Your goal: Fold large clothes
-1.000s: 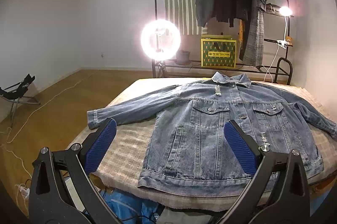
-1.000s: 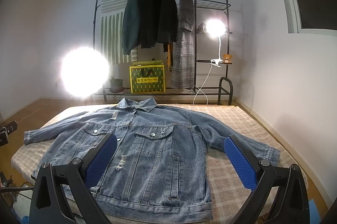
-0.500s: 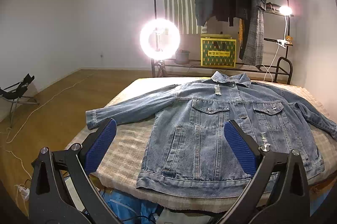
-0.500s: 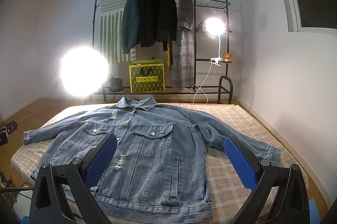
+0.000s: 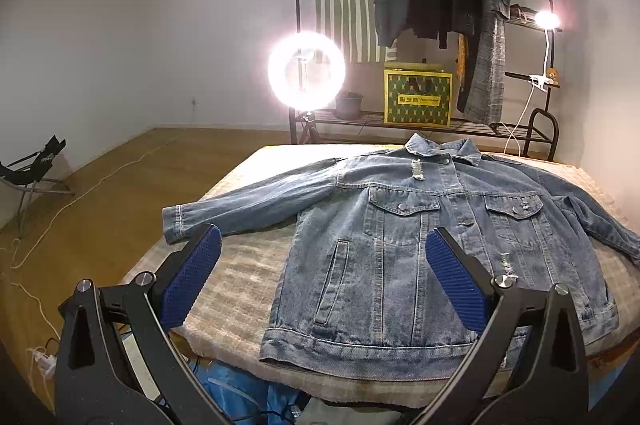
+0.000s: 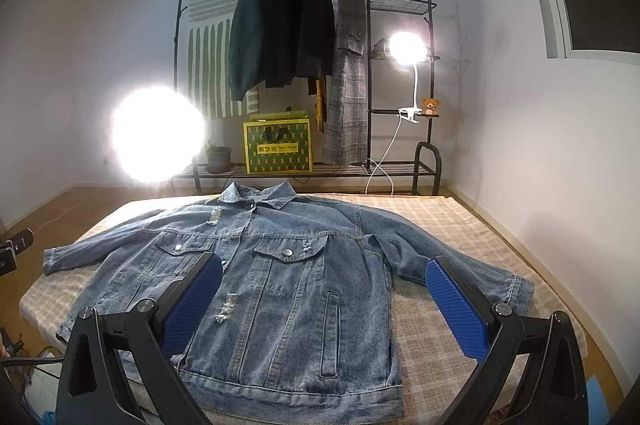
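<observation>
Lying flat, front up and buttoned, the denim jacket [image 5: 436, 249] is spread on the plaid-covered bed [image 6: 452, 225] with both sleeves out; no fold made, so the whole task appears to remain; left gripper [image 5: 324, 277] and right gripper [image 6: 324, 301] hover near the hem, jaws wide apart, holding nothing; behind: clothes rack [image 6: 304, 41] with dark coats, ring light [image 5: 306, 69], clip lamp [image 6: 406, 47], green-yellow box [image 6: 278, 147], wood floor [image 5: 100, 193].

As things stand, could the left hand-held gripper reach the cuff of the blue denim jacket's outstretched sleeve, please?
Probably yes: the left hand-held gripper is open, and the cuff of the blue denim jacket lies flat and uncovered just beyond its fingertip.
</observation>
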Available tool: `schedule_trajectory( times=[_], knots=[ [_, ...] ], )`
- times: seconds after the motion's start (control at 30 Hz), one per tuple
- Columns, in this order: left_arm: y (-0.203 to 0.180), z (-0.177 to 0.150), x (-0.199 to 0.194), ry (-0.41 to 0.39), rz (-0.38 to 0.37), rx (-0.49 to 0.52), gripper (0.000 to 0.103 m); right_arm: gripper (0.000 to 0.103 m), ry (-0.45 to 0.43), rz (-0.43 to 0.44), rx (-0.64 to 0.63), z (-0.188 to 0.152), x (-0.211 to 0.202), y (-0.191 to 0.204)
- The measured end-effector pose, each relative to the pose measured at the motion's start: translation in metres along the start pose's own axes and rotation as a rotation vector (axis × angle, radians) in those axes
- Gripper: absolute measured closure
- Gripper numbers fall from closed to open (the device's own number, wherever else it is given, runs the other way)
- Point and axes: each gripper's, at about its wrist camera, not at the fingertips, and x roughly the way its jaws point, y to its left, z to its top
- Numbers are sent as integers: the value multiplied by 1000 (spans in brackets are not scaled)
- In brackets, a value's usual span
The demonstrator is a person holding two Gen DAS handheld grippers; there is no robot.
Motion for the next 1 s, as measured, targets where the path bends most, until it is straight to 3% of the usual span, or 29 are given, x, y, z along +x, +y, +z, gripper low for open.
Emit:
schedule_trajectory(
  times=[0.73,0.9,1.0],
  knots=[
    [32,11,64,27,57,-17,0,0,41,-12,-29,7,45,13],
    [57,12,100,85,66,-60,0,0,57,-9,-49,9,59,13],
    [75,7,132,160,56,-84,0,0,78,7,-47,11,68,12]
  ],
)
